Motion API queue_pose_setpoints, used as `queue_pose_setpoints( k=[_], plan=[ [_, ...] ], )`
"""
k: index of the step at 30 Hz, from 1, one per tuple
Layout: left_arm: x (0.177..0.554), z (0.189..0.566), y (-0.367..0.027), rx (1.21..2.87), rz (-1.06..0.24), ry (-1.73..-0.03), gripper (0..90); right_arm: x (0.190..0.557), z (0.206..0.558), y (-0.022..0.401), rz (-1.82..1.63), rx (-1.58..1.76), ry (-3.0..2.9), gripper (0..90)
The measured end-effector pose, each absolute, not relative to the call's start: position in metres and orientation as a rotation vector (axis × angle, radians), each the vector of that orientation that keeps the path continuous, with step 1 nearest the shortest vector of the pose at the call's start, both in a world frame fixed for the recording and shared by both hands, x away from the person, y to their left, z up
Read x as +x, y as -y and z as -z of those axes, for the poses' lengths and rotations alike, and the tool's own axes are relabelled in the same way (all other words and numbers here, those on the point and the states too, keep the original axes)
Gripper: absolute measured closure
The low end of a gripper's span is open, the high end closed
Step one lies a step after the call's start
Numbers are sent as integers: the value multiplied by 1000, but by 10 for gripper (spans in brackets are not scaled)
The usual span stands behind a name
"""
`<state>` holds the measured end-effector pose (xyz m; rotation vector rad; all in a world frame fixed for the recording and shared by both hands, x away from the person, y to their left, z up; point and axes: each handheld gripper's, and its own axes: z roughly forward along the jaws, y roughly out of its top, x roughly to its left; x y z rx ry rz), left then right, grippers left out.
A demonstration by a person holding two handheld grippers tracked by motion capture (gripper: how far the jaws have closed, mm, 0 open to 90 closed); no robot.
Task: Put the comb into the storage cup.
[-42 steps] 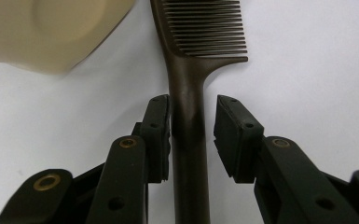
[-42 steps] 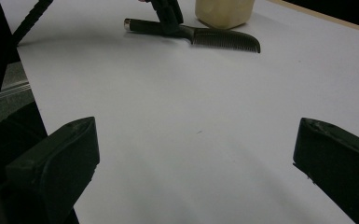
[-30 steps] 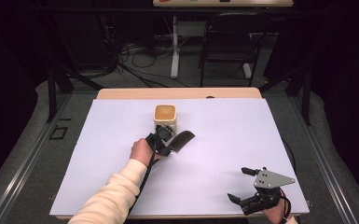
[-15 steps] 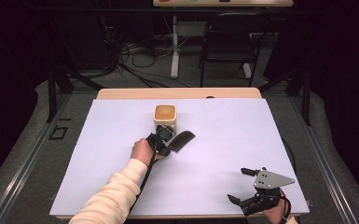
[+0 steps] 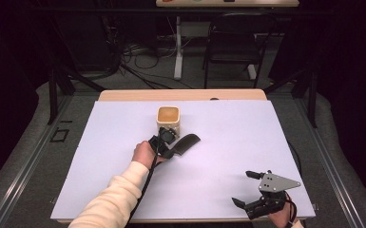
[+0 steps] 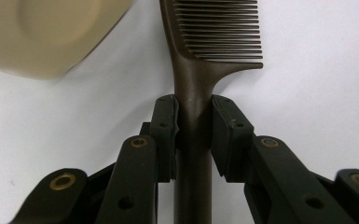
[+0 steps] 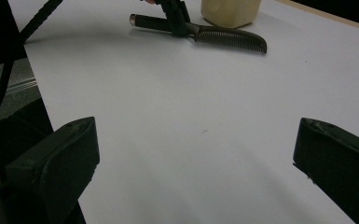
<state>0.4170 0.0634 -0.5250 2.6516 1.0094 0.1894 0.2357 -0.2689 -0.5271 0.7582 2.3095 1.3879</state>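
Where comb [image 6: 200, 60] nears cup [image 5: 168, 118], open tabletop [image 5: 247, 137] rightward

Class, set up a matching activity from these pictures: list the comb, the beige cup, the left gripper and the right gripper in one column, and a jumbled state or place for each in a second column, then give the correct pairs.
Column 1
1. comb
2. beige cup
3. left gripper
4. right gripper

Column 2
A. jaws wide apart, holding nothing
B. lying on the white sheet, gripped by its handle
C. upright, just beyond the comb
D. clamped on a dark handle

Pairs: 1-B, 2-C, 3-D, 4-A
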Motion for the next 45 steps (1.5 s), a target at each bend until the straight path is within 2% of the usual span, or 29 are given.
queue_pose_setpoints(
  k=[45],
  plan=[
    [400,508,-74,2544,-232,-903,718,236,528,269,-1372,773,-2304,0]
  ],
)
